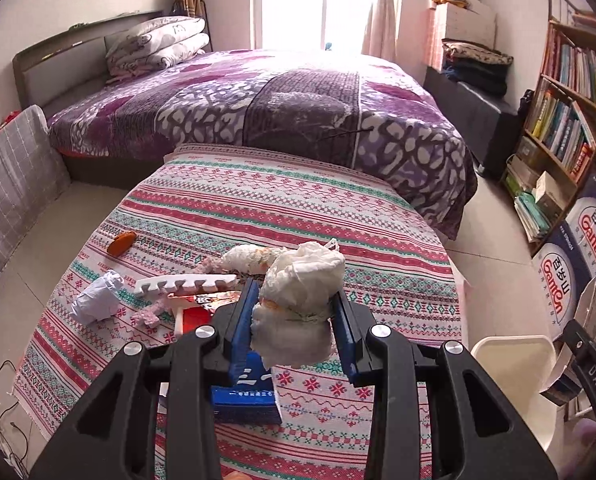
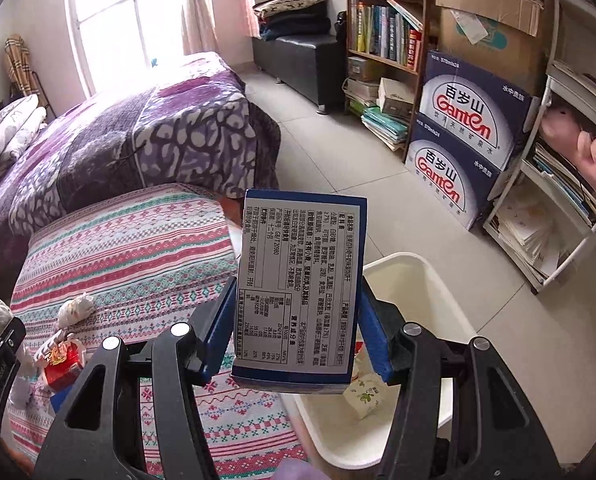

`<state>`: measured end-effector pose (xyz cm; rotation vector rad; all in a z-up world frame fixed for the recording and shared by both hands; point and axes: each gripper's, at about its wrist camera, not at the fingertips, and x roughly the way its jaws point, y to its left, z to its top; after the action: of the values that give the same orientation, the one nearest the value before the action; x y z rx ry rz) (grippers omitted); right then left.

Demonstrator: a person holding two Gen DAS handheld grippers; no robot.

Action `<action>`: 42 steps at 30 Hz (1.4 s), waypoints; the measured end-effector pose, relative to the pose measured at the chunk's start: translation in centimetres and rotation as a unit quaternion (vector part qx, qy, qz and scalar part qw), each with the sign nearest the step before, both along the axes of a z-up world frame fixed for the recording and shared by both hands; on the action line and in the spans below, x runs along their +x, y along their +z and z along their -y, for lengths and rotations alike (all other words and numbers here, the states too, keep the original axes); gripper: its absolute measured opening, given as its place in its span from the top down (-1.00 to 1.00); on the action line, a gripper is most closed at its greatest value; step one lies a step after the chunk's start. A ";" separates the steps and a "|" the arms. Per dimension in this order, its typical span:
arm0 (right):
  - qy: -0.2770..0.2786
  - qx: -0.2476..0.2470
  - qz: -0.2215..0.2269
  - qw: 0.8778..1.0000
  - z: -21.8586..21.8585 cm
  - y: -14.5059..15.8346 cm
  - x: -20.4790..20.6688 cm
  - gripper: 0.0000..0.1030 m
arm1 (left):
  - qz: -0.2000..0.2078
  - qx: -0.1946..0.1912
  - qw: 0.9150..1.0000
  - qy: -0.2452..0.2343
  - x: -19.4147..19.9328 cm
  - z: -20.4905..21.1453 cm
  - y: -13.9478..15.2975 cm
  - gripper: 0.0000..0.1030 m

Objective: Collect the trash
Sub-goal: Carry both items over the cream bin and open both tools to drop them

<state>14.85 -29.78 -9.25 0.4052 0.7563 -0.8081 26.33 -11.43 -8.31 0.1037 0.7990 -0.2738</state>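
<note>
My left gripper is shut on a crumpled white tissue wad, which hangs above the table with the striped patterned cloth. On the cloth lie a second tissue wad, a crumpled white paper, a white toothed foam strip, a red packet, an orange scrap and a blue box. My right gripper is shut on a blue-and-white printed carton, held upright over the near edge of a white bin. A small carton lies inside the bin.
The bin stands on the tiled floor right of the table. A purple bed lies beyond the table. A bookshelf, stacked water cartons and a white rack line the right wall.
</note>
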 end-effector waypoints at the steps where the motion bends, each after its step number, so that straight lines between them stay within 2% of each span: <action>1: -0.007 0.003 0.000 1.000 0.4 0.0 -0.3 -0.05 | -0.001 0.001 1.000 -0.005 -0.2 0.5 -0.1 0.30; 5: -0.038 0.008 0.002 0.999 2.4 0.2 -1.7 -0.05 | -0.006 0.004 1.000 -0.028 -1.0 2.5 -0.5 0.30; 7: -0.054 0.011 0.004 0.998 3.3 0.4 -2.4 -0.12 | -0.010 0.004 0.999 -0.042 -1.5 3.6 -0.7 0.30; 9: -0.067 0.016 0.008 0.998 4.3 0.5 -3.2 -0.48 | -0.014 0.004 0.998 -0.059 -2.1 4.9 -0.9 0.30; 13: -0.106 0.019 0.027 0.994 6.1 1.0 -5.3 -0.76 | -0.024 0.008 0.996 -0.091 -3.3 7.3 -1.6 0.30; 17: -0.130 0.019 0.033 0.991 7.8 1.4 -6.8 -0.83 | -0.028 0.011 0.992 -0.120 -4.8 9.8 -2.1 0.30; 27: -0.181 0.018 0.048 0.982 11.3 2.5 -10.6 -0.85 | -0.047 0.005 0.980 -0.194 -8.8 15.5 -3.2 0.29; 30: -0.196 0.019 0.053 0.979 12.2 2.8 -11.6 -0.86 | -0.057 0.001 0.974 -0.221 -9.9 17.0 -3.5 0.27; 33: -0.210 0.029 0.060 0.975 13.2 2.9 -12.7 -0.86 | -0.079 -0.024 0.964 -0.251 -10.6 18.1 -3.8 0.26; 34: -0.214 0.032 0.062 0.974 13.5 3.0 -13.0 -0.86 | -0.086 -0.034 0.960 -0.264 -10.9 18.4 -3.8 0.21; 36: -0.219 0.036 0.067 0.973 13.8 3.2 -13.4 -0.86 | -0.090 -0.046 0.952 -0.289 -11.6 19.0 -3.6 -0.07; 37: -0.220 0.036 0.069 0.972 14.0 3.3 -13.5 -0.86 | -0.087 -0.049 0.950 -0.297 -11.9 19.1 -3.4 -0.32; 38: -0.221 0.034 0.070 0.972 14.0 3.4 -13.7 -0.86 | -0.083 -0.052 0.948 -0.304 -12.2 19.0 -3.2 -0.43; 42: -0.222 0.023 0.072 0.972 13.8 3.9 -13.7 -0.86 | -0.079 -0.041 0.940 -0.328 -12.7 18.7 -2.9 -0.52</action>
<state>1.13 -43.57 -5.34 0.6820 0.5532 -1.1681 13.62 -30.13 -11.17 0.2728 0.8946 -0.9576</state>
